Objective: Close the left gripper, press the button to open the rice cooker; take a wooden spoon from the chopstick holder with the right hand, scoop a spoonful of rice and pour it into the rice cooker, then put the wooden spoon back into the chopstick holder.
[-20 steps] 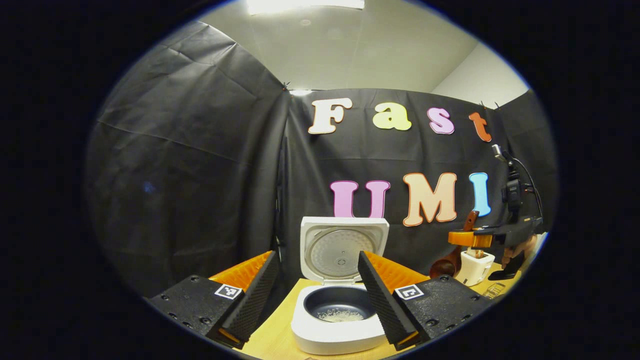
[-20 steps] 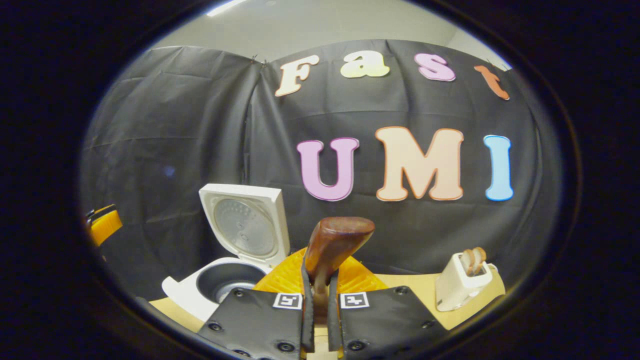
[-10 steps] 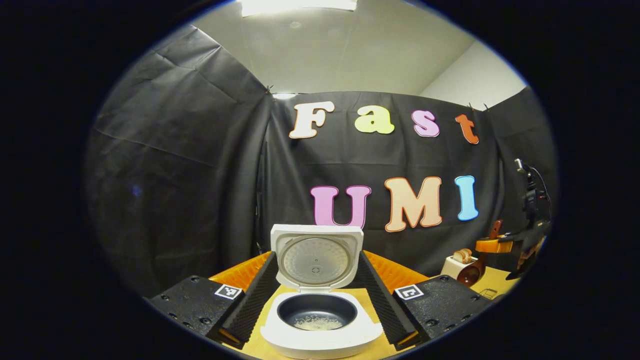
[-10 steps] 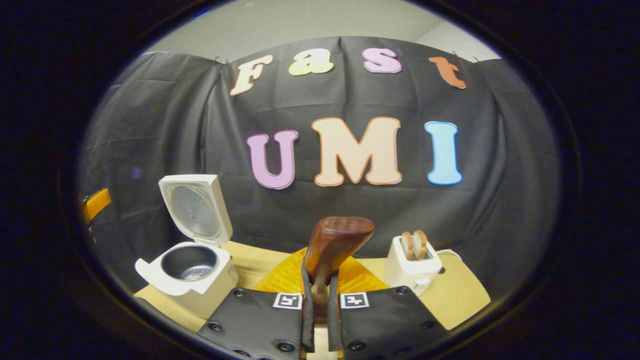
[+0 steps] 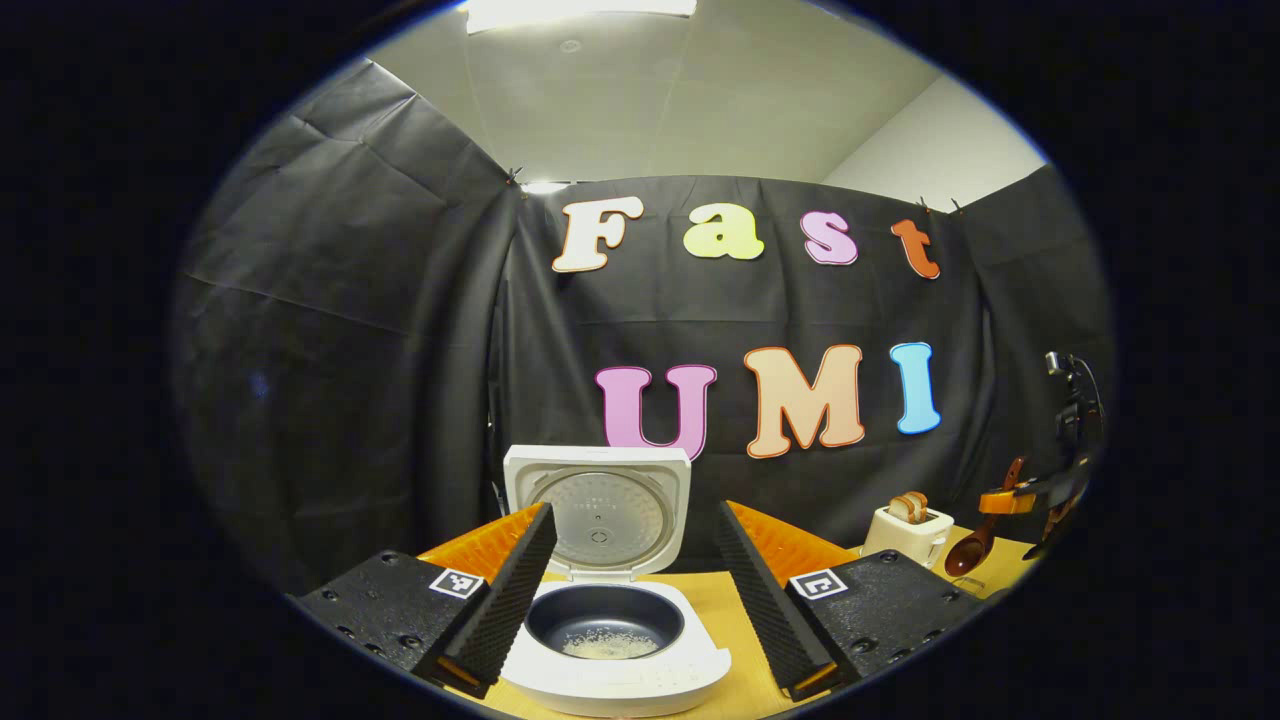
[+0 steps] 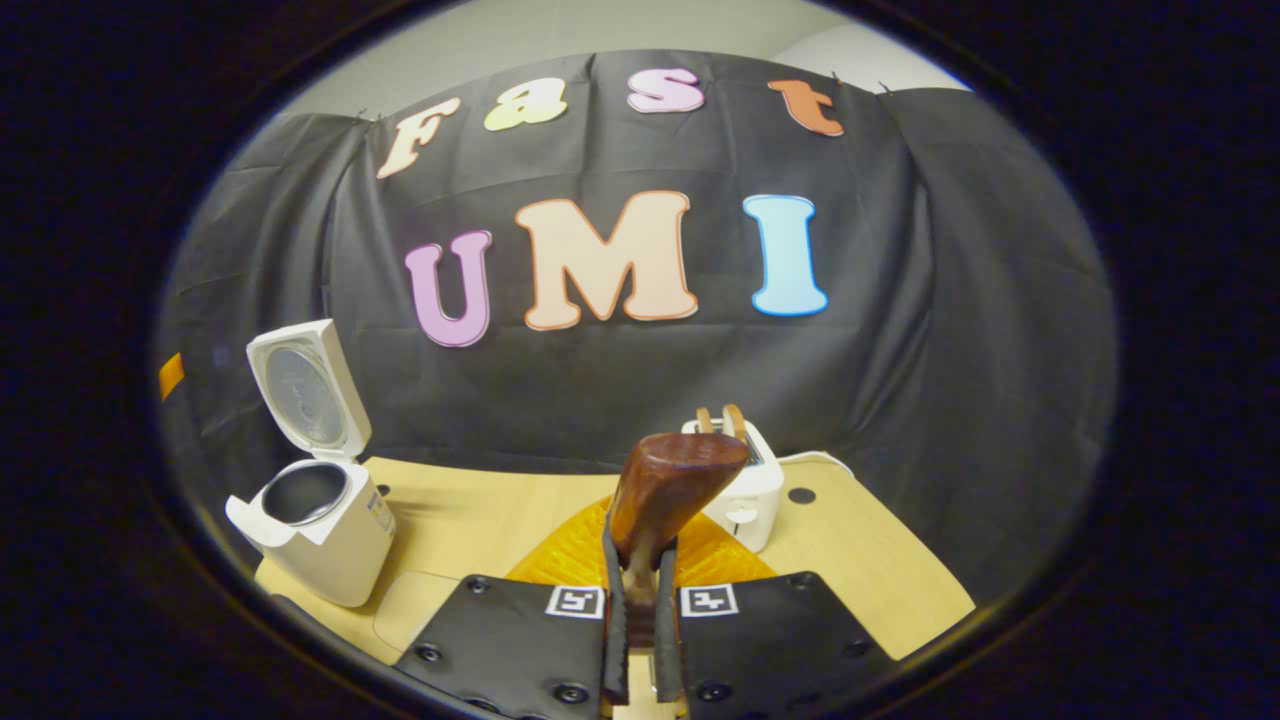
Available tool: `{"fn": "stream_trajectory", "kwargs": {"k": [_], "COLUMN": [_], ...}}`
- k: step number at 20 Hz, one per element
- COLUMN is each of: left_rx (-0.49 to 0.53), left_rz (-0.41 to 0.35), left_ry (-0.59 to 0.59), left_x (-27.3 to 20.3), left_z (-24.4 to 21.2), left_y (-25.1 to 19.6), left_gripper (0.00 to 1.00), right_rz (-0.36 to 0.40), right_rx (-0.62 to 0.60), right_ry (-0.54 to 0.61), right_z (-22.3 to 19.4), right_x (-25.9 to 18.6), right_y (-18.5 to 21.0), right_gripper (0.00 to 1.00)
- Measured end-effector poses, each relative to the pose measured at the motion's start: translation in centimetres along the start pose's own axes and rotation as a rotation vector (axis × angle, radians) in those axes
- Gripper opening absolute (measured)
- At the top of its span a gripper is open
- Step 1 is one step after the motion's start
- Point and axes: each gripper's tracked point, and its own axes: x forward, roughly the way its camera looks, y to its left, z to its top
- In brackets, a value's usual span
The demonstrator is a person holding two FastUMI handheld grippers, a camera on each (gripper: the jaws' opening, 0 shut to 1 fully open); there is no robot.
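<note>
**Spoon Held, Cooker Open**

Sitting on the left of the counter [image 6: 880,560]: rice cooker [image 6: 320,530], lid up, some rice lying in the pot [image 5: 605,625]. Left tongs [image 5: 635,590] gaping wide, holding nothing, pointing at the pot. Right tongs [image 6: 637,600] squeezing tight on the wooden spoon [image 6: 665,495], bowl sticking up. Standing just behind the spoon: white toaster [image 6: 745,485]. Chopstick holder: cannot tell where.

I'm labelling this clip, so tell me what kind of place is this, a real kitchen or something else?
Most likely a staged recording booth, not a real kitchen. Black cloth hangs as walls around a single wooden table that carries a rice cooker and a toaster, with an office-style panel ceiling above.
</note>
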Motion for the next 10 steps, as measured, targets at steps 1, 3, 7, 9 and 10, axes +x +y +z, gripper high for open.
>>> {"fn": "stream_trajectory", "kwargs": {"k": [1,3,7,9,10], "left_rx": [0.001,0.006,0.021,0.025,0.029], "left_rz": [-0.005,-0.015,-0.024,-0.026,-0.027], "left_ry": [0.003,0.005,0.007,0.009,0.009], "left_x": [0.1,0.2,0.3,0.4,0.4], "left_z": [-0.1,0.0,0.1,0.3,0.2], "left_y": [-0.4,-1.2,-2.4,-2.9,-3.1], "left_gripper": [0.94,0.94,0.92,0.92,0.92], "right_rz": [-0.007,-0.018,-0.026,-0.032,-0.033], "right_rx": [0.006,0.012,0.047,0.060,0.066], "right_ry": [0.010,0.028,0.077,0.105,0.121], "right_z": [-0.7,-1.9,-4.8,-6.5,-7.4], "right_x": [0.0,0.2,0.6,1.0,1.2], "right_y": [-0.6,-1.5,-2.9,-3.5,-3.7], "right_gripper": [0.12,0.12,0.14,0.15,0.15]}}
